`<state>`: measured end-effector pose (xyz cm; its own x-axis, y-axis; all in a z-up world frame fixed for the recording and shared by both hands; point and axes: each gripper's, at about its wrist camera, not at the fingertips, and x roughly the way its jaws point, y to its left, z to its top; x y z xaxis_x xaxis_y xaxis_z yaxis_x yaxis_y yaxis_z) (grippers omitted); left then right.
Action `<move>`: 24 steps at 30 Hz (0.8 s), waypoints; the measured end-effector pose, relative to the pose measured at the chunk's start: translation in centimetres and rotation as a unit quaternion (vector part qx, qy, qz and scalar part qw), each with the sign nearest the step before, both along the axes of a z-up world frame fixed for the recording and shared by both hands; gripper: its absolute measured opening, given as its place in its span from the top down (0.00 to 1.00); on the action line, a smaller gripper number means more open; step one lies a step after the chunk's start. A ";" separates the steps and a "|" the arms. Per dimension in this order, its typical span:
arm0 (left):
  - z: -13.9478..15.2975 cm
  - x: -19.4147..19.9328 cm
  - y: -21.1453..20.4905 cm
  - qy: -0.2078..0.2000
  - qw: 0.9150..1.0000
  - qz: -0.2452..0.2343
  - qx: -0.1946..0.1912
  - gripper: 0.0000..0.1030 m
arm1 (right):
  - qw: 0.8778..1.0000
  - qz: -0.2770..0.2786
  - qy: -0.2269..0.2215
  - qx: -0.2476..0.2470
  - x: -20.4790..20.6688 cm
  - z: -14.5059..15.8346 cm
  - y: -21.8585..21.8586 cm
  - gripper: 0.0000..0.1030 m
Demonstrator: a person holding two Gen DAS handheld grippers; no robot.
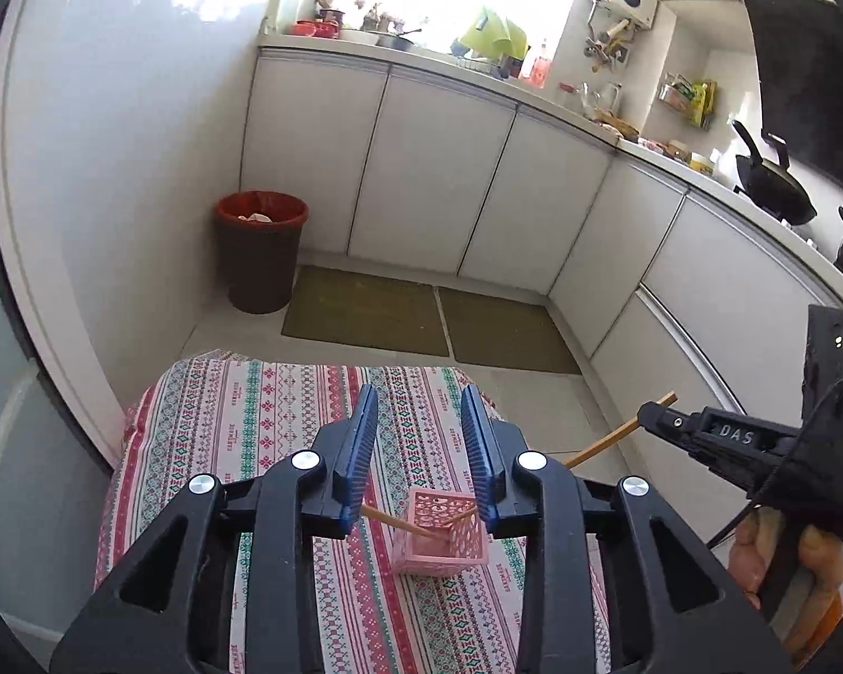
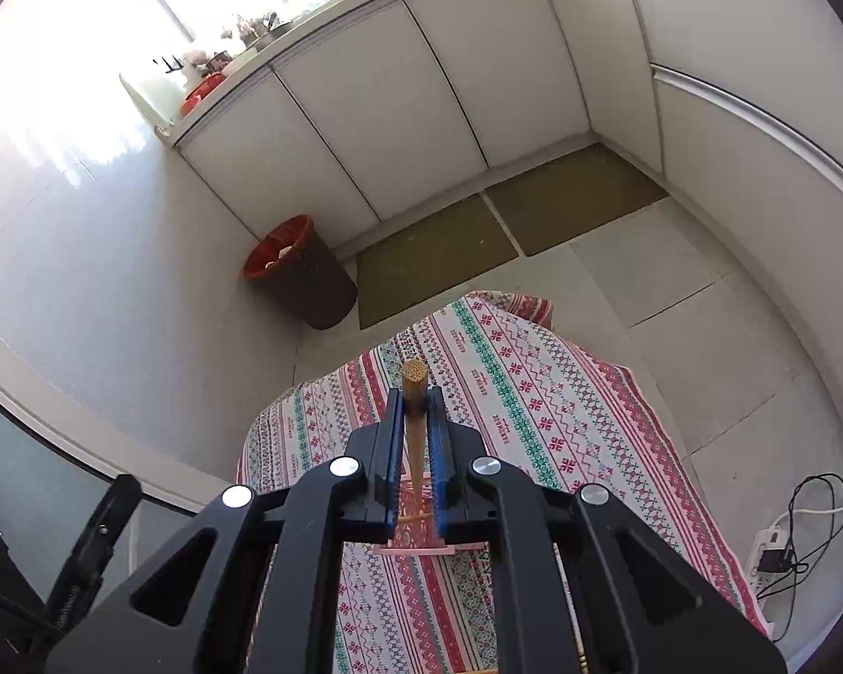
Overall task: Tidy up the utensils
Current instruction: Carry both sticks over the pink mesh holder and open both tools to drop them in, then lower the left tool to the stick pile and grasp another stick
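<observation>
The left hand-held gripper (image 1: 418,449) hangs with its blue pads parted and nothing between them. Just below and ahead of its fingertips, a small pink lattice basket (image 1: 441,531) stands upright on the table (image 1: 286,421), which is covered with a striped patterned cloth. Two wooden chopsticks (image 1: 399,523) lean in the basket, their upper ends sticking out past its rim toward either pad.

To the right of the left one, the right hand-held gripper (image 2: 416,399) is clamped on a third wooden chopstick (image 2: 414,393), seen almost end-on in its own camera, with the blunt end poking out beyond the fingertips. The pink basket sits beneath this gripper, mostly hidden by its jaws. A hand (image 1: 787,567) grips its handle.

Beyond the table edge lie two olive floor mats (image 1: 433,320). Farther left, a brown bin with a red liner (image 1: 261,250) stands in the corner. White cabinets (image 1: 438,168) run behind, under a cluttered counter with a black wok (image 1: 775,185) to the far right.
</observation>
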<state>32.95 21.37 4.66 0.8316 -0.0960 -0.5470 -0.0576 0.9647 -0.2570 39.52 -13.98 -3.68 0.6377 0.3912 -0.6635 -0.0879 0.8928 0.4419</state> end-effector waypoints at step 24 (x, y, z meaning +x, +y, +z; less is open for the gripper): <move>-3.0 -4.6 -6.0 0.072 0.985 -0.138 0.077 0.27 | 1.000 -0.026 0.014 0.009 -12.4 -2.1 -6.2 0.26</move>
<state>28.39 15.41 1.70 0.6980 -0.2137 -0.6834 0.1872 0.9757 -0.1139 27.13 -20.21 -5.82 0.6391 0.3699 -0.6743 -0.0295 0.8879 0.4592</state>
